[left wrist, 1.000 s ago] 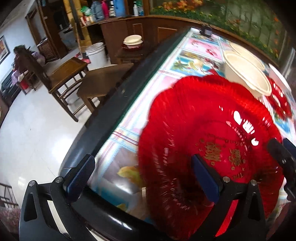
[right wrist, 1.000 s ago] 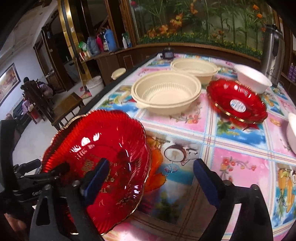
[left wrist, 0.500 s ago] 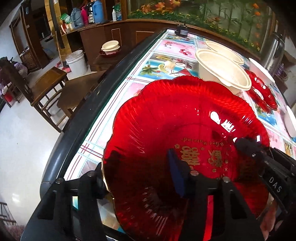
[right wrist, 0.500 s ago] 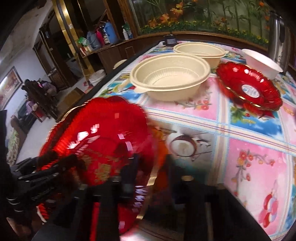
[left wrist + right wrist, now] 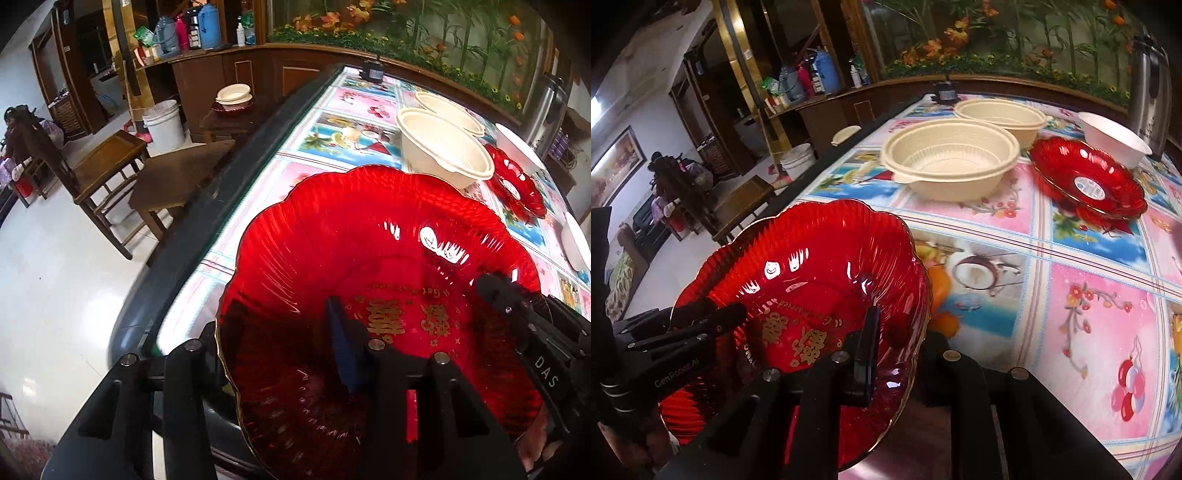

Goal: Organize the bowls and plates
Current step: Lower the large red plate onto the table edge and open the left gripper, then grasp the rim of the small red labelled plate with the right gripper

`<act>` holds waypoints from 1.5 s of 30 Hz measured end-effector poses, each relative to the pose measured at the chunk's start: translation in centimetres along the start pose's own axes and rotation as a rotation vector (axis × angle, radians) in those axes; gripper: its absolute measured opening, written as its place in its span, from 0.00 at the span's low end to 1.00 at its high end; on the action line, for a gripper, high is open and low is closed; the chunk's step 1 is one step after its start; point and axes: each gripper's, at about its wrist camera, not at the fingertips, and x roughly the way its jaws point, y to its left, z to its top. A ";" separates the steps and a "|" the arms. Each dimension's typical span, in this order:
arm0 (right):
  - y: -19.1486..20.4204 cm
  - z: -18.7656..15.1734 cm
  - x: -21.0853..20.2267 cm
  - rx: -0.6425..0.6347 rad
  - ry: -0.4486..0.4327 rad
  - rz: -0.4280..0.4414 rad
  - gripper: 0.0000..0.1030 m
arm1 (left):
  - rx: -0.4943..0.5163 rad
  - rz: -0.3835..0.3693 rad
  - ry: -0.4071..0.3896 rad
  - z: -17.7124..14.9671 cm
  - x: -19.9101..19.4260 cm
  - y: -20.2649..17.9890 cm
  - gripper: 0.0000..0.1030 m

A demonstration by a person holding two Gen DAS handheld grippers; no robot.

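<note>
The red plate (image 5: 373, 236) with gold lettering sits at the near left corner of the table (image 5: 1089, 317), tilted, its scalloped rim reaching out over the table's dark edge toward the floor. Both grippers grasp it at once. The left gripper (image 5: 280, 354) has just been closing and now pinches the plate's near rim: one finger (image 5: 341, 339) lies inside the dish on the red surface, the other is outside and below the rim. The right gripper (image 5: 897, 347) has also just closed, and it clamps the plate's right-hand rim, one dark pad pressed on the inner face and the other finger under the outside of the rim. In each wrist view the other gripper shows as a black arm reaching onto the plate from the side. Farther along the flowery tablecloth stands a cream bowl (image 5: 951, 158), with a second cream bowl (image 5: 1001, 114) just behind it. To their right lies a second red plate (image 5: 1086, 177) with a white sticker in its middle, tilted, and beyond that a white bowl (image 5: 1115, 138) near a steel urn (image 5: 1148, 81). Off the table to the left are wooden chairs (image 5: 107, 166), a white bucket (image 5: 162, 123) and a small stack of dishes (image 5: 232, 98) on a low stand.
</note>
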 end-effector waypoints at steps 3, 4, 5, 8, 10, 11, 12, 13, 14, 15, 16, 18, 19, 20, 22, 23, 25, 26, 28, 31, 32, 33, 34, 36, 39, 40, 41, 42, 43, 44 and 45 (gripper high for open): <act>0.8 0.0 0.4 -0.021 0.016 0.003 0.21 | -0.008 -0.014 0.036 0.4 1.2 0.1 0.43; 0.8 0.0 0.8 -0.018 0.037 0.002 0.22 | -0.016 -0.019 0.055 0.5 1.6 0.0 0.44; 0.4 0.1 1.3 -0.004 0.068 0.011 0.22 | -0.020 -0.016 0.071 0.5 1.8 0.0 0.45; -1.0 0.4 0.3 0.023 0.063 0.033 0.23 | -0.020 0.025 0.031 0.6 0.6 0.0 0.46; -2.3 0.9 -1.9 0.018 -0.015 0.003 0.31 | -0.020 0.066 -0.044 0.9 -1.5 -0.1 0.49; -3.1 1.1 -2.9 0.020 -0.050 -0.007 0.40 | -0.020 0.080 -0.081 1.1 -2.5 -0.2 0.52; -4.1 1.4 -4.1 0.029 -0.093 -0.020 0.48 | -0.020 0.094 -0.127 1.3 -3.7 -0.3 0.59; -5.4 1.7 -5.2 0.041 -0.133 -0.044 0.52 | -0.014 0.104 -0.187 1.7 -5.4 -0.9 0.64; -6.8 2.0 -6.1 0.057 -0.165 -0.078 0.57 | -0.009 0.103 -0.226 1.9 -6.5 -1.3 0.74; -7.9 2.2 -6.5 0.074 -0.181 -0.102 0.58 | 0.003 0.084 -0.267 2.2 -7.7 -2.1 0.79; -9.7 2.6 -7.0 0.107 -0.194 -0.123 0.58 | 0.017 0.057 -0.290 2.3 -8.4 -2.7 0.81; -13.1 3.1 -7.5 0.198 -0.205 -0.136 0.58 | 0.061 -0.008 -0.303 2.8 -9.2 -4.8 0.81; -15.3 3.4 -7.5 0.264 -0.206 -0.136 0.58 | 0.089 -0.035 -0.292 3.2 -9.2 -6.2 0.81; -17.1 3.7 -7.3 0.317 -0.202 -0.130 0.58 | 0.118 -0.060 -0.272 3.5 -8.9 -7.7 0.81; -19.8 4.2 -6.7 0.396 -0.191 -0.111 0.58 | 0.156 -0.102 -0.222 4.0 -8.1 -10.2 0.81; -21.1 4.4 -6.2 0.432 -0.178 -0.105 0.58 | 0.177 -0.136 -0.188 4.2 -7.5 -11.8 0.81; -23.6 4.9 -4.8 0.496 -0.145 -0.097 0.60 | 0.208 -0.174 -0.145 4.0 -6.7 -13.9 0.81; -24.4 5.1 -4.5 0.508 -0.139 -0.092 0.60 | 0.224 -0.185 -0.126 3.8 -6.6 -15.0 0.81; -25.5 5.6 -3.2 0.527 -0.121 -0.097 0.60 | 0.251 -0.198 -0.100 3.5 -6.3 -16.6 0.81; -26.9 6.7 -1.0 0.574 -0.082 -0.104 0.60 | 0.285 -0.207 -0.066 3.0 -5.9 -18.3 0.81; -27.3 7.0 -0.2 0.593 -0.062 -0.098 0.60 | 0.294 -0.206 -0.056 2.8 -5.8 -18.7 0.81; -27.9 7.1 0.7 0.626 -0.048 -0.071 0.60 | 0.300 -0.205 -0.050 2.7 -5.6 -19.0 0.81; -27.5 6.8 0.7 0.635 -0.073 -0.058 0.59 | 0.305 -0.203 -0.044 2.7 -5.5 -19.2 0.81; -27.7 7.1 1.1 0.646 -0.094 -0.053 0.43 | 0.305 -0.200 -0.037 2.6 -5.5 -19.4 0.81; -28.2 7.0 1.8 0.671 -0.082 -0.057 0.10 | 0.299 -0.205 -0.018 2.7 -5.5 -19.2 0.81; -28.4 6.7 1.8 0.682 -0.083 -0.033 0.09 | 0.297 -0.209 -0.015 2.7 -5.4 -19.1 0.81; -28.5 6.5 1.7 0.685 -0.080 -0.023 0.09 | 0.296 -0.210 -0.011 2.7 -5.4 -19.0 0.81; -28.6 6.2 1.4 0.684 -0.079 -0.029 0.08 | 0.294 -0.209 -0.009 2.6 -5.5 -19.0 0.81; -28.5 5.9 1.0 0.676 -0.073 -0.045 0.08 | 0.293 -0.211 -0.009 2.5 -5.4 -19.0 0.81; -28.4 5.7 0.7 0.664 -0.067 -0.051 0.08 | 0.293 -0.213 -0.011 2.4 -5.5 -18.9 0.81; -28.1 5.3 0.2 0.647 -0.056 -0.053 0.09 | 0.293 -0.214 -0.012 2.2 -5.6 -18.9 0.81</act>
